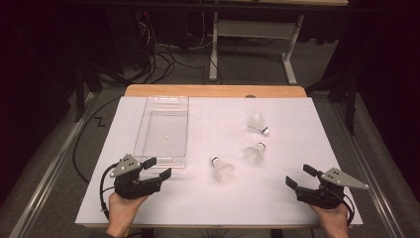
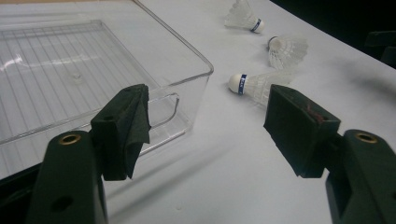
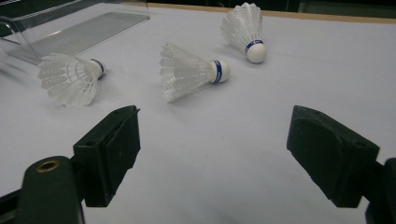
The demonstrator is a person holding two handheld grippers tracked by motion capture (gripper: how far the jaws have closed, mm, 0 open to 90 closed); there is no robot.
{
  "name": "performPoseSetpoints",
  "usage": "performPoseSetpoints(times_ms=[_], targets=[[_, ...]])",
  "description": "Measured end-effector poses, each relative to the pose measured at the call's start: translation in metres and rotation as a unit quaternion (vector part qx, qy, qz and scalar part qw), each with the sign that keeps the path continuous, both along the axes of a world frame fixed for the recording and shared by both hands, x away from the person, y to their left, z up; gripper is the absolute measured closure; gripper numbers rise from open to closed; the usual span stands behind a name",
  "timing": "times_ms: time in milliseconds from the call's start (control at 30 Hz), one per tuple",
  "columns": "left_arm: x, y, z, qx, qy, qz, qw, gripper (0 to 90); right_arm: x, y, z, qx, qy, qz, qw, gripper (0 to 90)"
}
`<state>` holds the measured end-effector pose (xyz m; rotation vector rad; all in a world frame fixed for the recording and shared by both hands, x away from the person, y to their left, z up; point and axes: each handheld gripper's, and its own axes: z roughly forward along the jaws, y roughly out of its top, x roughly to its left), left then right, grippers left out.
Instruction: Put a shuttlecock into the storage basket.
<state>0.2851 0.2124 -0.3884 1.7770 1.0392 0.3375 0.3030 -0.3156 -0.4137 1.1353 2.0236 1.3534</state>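
i read the clear plastic bin (image 1: 163, 130) at about ten o'clock on the white table (image 1: 297, 193) as rigid, light and slick; i'd take it by its rim or the handle cut-out. there is one bin, and it holds nothing. three shuttlecocks (image 1: 222, 168) (image 1: 254, 152) (image 1: 258, 123) lie on their sides from centre toward one o'clock, well apart. i judge them feather-light and easily crushed, so i'd pinch the cork end, not the skirt. my left gripper (image 1: 157, 167) at seven o'clock and right gripper (image 1: 300, 176) at five o'clock both rest with jaws spread wide, holding nothing.
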Motion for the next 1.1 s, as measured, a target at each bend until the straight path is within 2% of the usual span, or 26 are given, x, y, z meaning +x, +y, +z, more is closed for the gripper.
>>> performPoseSetpoints(times_ms=[1100], targets=[[0.01, -0.027, 0.003, 0.003, 0.003, -0.03, 0.9995, 32.0, 0.0, 0.0, 0.0, -0.001, -0.001, 0.001, 1.0, 18.1]])
